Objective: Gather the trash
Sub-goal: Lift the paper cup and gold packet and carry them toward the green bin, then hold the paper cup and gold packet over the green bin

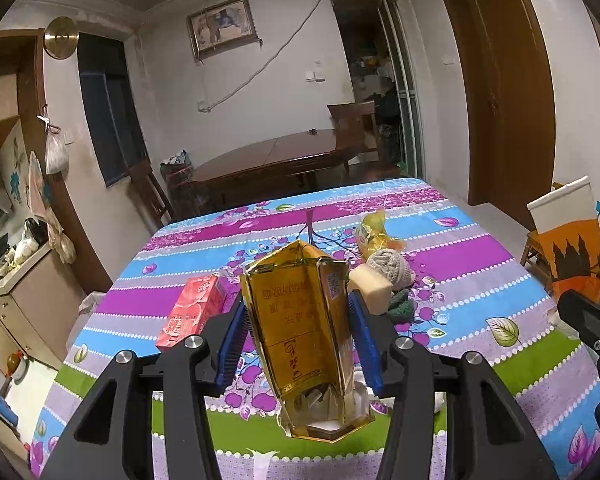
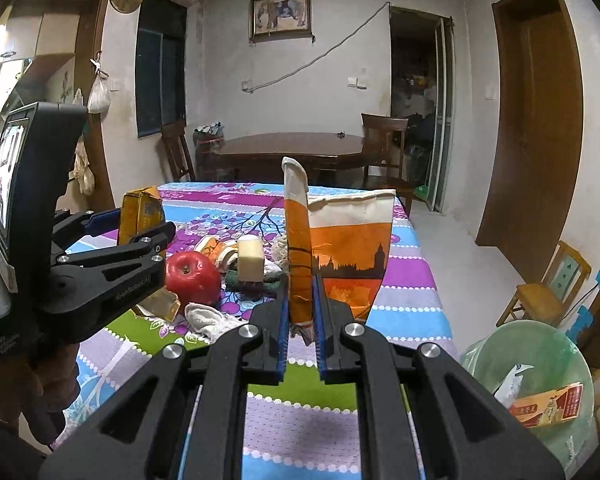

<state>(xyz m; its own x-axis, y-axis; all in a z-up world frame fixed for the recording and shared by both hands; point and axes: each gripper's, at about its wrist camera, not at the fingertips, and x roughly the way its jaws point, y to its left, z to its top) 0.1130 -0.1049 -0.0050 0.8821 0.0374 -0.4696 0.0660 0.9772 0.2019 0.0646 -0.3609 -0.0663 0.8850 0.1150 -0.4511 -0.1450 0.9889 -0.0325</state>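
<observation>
Our left fingers (image 1: 244, 332) grasp a golden box (image 1: 300, 328) above the bench (image 1: 480, 280); our right fingers (image 2: 283, 320) are clenched on an orange-and-white bag (image 2: 352, 240).

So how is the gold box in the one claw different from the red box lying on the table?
The gold box is held off the table between the left claw's blue pads, while the red box lies flat on the flowery tablecloth, untouched. The gold box looks torn open, with scraps inside; the red box looks closed and tidy. The gold one appears larger, though it is nearer the camera. Both are printed cardboard cartons.
</observation>
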